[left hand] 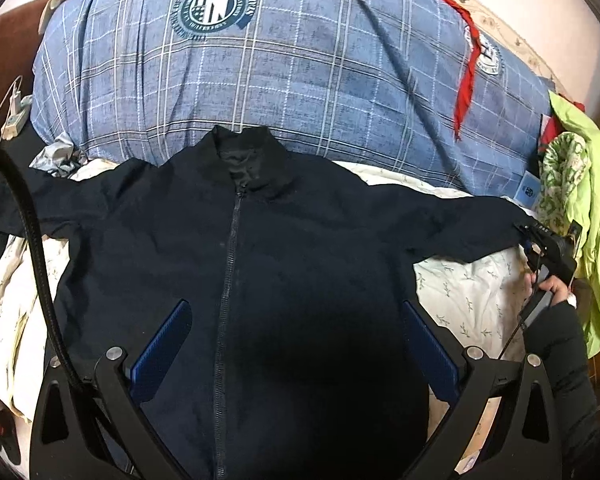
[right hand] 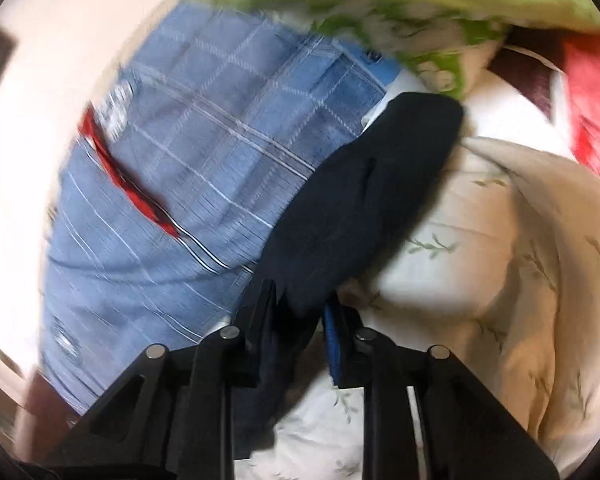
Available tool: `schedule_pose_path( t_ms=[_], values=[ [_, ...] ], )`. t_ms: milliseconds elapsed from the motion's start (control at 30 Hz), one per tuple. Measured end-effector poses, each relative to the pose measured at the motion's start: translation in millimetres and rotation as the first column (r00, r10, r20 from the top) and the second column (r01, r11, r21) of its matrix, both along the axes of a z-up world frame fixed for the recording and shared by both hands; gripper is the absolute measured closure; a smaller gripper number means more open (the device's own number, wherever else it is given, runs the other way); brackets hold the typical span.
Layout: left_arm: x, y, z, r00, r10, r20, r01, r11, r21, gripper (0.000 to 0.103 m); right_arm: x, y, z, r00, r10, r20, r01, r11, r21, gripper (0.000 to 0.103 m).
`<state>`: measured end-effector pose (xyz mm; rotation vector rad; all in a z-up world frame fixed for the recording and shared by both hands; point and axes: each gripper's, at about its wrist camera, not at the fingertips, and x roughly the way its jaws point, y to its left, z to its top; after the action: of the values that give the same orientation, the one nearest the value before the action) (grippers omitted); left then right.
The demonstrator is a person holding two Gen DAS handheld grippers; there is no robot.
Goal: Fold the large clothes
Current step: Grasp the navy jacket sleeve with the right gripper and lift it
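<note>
A dark navy zip-up jacket (left hand: 236, 248) lies face up on the bed, zipped, collar toward the blue plaid duvet, both sleeves spread out sideways. My left gripper (left hand: 296, 336) is open and empty, its blue-padded fingers (left hand: 164, 344) hovering over the jacket's lower body. My right gripper (left hand: 540, 240) is at the far right, shut on the end of the jacket's right sleeve (left hand: 480, 220). In the blurred right wrist view the sleeve (right hand: 364, 208) runs forward from between the closed fingers of the right gripper (right hand: 300, 308).
A blue plaid duvet (left hand: 284, 72) is bunched behind the jacket, with a red cloth strip (left hand: 466, 80) on it. A lime green garment (left hand: 592, 216) is heaped at the right. A white leaf-print sheet (left hand: 468, 292) covers the bed. A power strip (left hand: 14, 120) lies at left.
</note>
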<state>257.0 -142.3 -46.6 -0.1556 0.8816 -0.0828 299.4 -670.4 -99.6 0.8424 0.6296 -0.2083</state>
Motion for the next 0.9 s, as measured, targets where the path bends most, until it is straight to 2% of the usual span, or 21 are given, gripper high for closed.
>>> schedule_pose_path(
  t_ms=[67, 200, 300, 333, 400, 533, 667, 700, 833, 900],
  values=[
    [-0.1, 7.5, -0.1, 1.0, 0.015, 0.0, -0.015, 1.0, -0.001, 0.0, 10.1, -4.6, -3.1, 1.0, -0.017, -0.007, 0.017, 1.0, 0.01, 0.079],
    [1.2, 23.8, -1.8, 0.999, 0.041, -0.02, -0.041, 0.999, -0.017, 0.0, 20.2, -10.3, -4.8, 0.996, -0.069, -0.049, 0.068, 0.997, -0.032, 0.079],
    [1.5, 36.2, -3.2, 0.998, 0.061, -0.025, -0.062, 0.998, -0.029, 0.0, 13.0, -10.6, 4.6, 0.996, -0.092, -0.002, 0.092, 0.994, -0.061, 0.082],
    [2.0, 41.7, -3.1, 0.997, 0.069, -0.019, -0.07, 0.997, -0.036, 0.0, 13.1, -5.1, 11.9, 0.997, -0.075, 0.016, 0.076, 0.994, -0.081, 0.09],
    [4.2, 50.0, -2.5, 0.997, 0.078, -0.006, -0.078, 0.995, -0.056, 0.0, 11.7, 8.4, 29.1, 0.997, -0.046, 0.066, 0.053, 0.992, -0.111, 0.091],
    [18.3, 71.1, -4.0, 0.996, 0.092, 0.012, -0.089, 0.987, -0.132, 0.0, 16.4, 64.1, 74.6, 0.974, 0.093, 0.205, -0.068, 0.99, -0.123, 0.091],
    [24.9, 114.6, 1.0, 0.982, 0.186, 0.022, -0.179, 0.966, -0.186, 0.0, 25.9, 170.9, 111.0, 0.911, 0.335, 0.24, -0.284, 0.933, -0.222, 0.091],
    [24.3, 124.3, 2.3, 0.978, 0.206, 0.026, -0.197, 0.962, -0.19, 0.0, 28.5, 210.7, 116.5, 0.881, 0.411, 0.234, -0.355, 0.902, -0.247, 0.091],
    [17.9, 180.8, -1.3, 0.956, 0.292, -0.008, -0.287, 0.932, -0.22, 0.0, 34.7, 333.4, 112.4, 0.781, 0.592, 0.201, -0.535, 0.799, -0.275, 0.091],
    [11.6, 203.6, -3.9, 0.945, 0.326, -0.021, -0.322, 0.917, -0.235, 0.0, 36.8, 409.6, 98.0, 0.716, 0.686, 0.132, -0.621, 0.711, -0.331, 0.091]
  ],
)
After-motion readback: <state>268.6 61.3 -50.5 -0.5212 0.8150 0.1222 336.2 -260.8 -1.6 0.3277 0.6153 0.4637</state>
